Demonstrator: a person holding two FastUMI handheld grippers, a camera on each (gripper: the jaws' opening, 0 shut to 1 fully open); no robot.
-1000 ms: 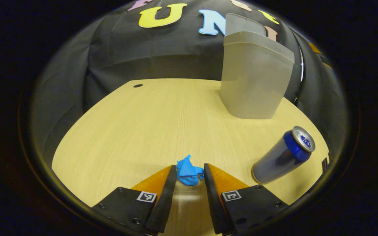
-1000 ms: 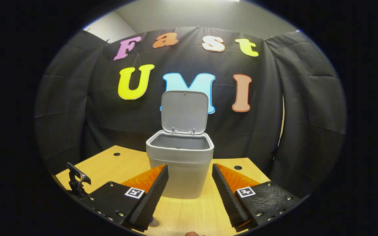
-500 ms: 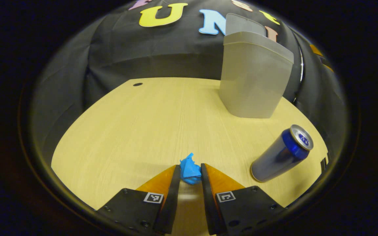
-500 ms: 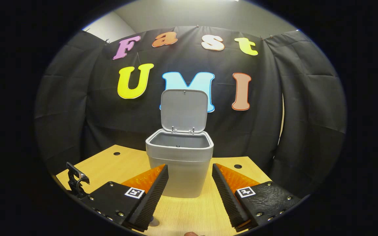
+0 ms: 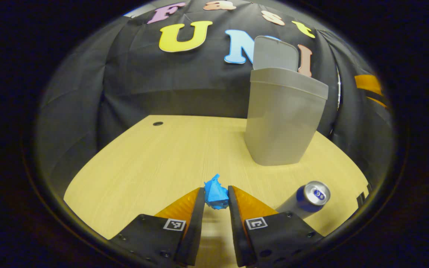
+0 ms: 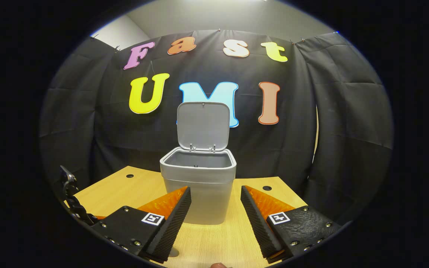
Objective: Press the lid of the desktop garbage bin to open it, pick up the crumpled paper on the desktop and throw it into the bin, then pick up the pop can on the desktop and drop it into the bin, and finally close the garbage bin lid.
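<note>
**Paper pinched, lift under way**

The left gripper [image 5: 216,199] pinches the crumpled blue paper [image 5: 215,191] between both fingers, a firm hold for carrying it to the bin [image 5: 283,123] at 1 o'clock, whose lid [image 6: 202,125] stands open. The can [image 5: 305,199] waits at 3 o'clock on the table [image 5: 155,167]. The right gripper [image 6: 214,219] idles, spread. Since half a second ago, the view has tilted up and the can sits lower.

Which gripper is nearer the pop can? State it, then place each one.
Left. The left gripper, shut on the blue crumpled paper, has the pop can just to its right on the desk. The right gripper is open, facing the open bin.
</note>
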